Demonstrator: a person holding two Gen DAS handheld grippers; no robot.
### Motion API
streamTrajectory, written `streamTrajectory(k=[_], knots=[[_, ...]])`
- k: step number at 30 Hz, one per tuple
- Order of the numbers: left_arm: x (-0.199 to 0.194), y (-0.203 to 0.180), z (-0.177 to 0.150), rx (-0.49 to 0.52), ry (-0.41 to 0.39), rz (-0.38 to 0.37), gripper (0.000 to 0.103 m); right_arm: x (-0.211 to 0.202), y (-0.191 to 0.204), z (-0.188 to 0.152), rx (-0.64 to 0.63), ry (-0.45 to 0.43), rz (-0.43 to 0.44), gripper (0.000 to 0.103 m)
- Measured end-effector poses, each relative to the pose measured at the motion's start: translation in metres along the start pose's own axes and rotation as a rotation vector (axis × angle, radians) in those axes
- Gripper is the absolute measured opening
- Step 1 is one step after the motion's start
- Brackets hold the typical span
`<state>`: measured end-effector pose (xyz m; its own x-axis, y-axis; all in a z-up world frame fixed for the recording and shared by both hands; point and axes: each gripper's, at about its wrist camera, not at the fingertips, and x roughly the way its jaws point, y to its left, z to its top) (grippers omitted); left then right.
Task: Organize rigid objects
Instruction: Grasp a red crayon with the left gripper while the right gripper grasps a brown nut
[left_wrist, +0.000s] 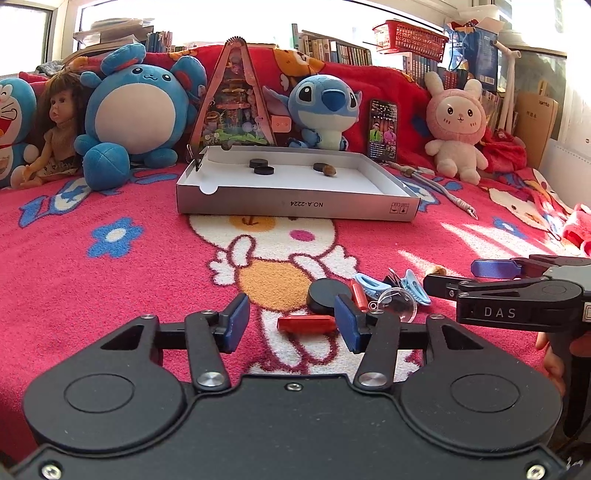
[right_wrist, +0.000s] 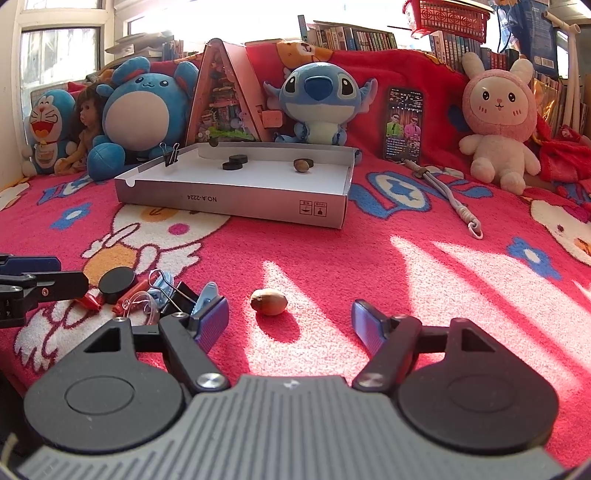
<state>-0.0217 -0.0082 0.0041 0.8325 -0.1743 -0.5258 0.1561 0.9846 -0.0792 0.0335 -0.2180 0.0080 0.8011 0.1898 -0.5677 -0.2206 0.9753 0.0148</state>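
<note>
The left gripper (left_wrist: 291, 325) stood partly open with a red tube (left_wrist: 306, 324) lying on the blanket (left_wrist: 110, 295) between its blue pads (left_wrist: 236, 321), neither visibly pressing it. Just beyond the tube sat a black disc (left_wrist: 325, 295), pale blue clips (left_wrist: 373, 285) and a clear dome (left_wrist: 397, 304). The right gripper (right_wrist: 290, 321) gaped wide and empty, a nut (right_wrist: 268, 301) just ahead of its fingers. Farther beyond the tube, the white box (left_wrist: 295, 205) held black discs (left_wrist: 263, 167) and another nut (left_wrist: 328, 170). Plush toys (left_wrist: 140, 110) lined up behind the box.
</note>
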Motion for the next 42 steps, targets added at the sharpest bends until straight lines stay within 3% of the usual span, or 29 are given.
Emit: streamTrajectory(k=[12,17,26,28,29,42], knots=[[0.011,-0.015,-0.006,0.004,0.025,-0.009,0.047,0.002,0.011,-0.001,0.002,-0.022,-0.018,0.075],[0.015,-0.022,-0.010,0.062,0.021,0.008,0.043,0.004,0.014,-0.001,0.000,-0.024,-0.018,0.069],[0.014,-0.020,-0.010,0.053,0.012,-0.002,0.042,0.008,0.022,-0.001,-0.015,-0.018,-0.008,0.045],[0.013,-0.019,-0.009,0.048,0.010,-0.001,0.042,0.008,0.023,0.000,-0.020,-0.021,-0.015,0.031],[0.013,-0.018,-0.009,0.046,0.009,-0.001,0.042,0.008,0.023,0.000,-0.024,-0.022,-0.018,0.030],[0.017,-0.005,0.009,0.007,-0.003,0.019,0.042,0.005,0.023,0.011,-0.016,-0.039,-0.008,0.028]])
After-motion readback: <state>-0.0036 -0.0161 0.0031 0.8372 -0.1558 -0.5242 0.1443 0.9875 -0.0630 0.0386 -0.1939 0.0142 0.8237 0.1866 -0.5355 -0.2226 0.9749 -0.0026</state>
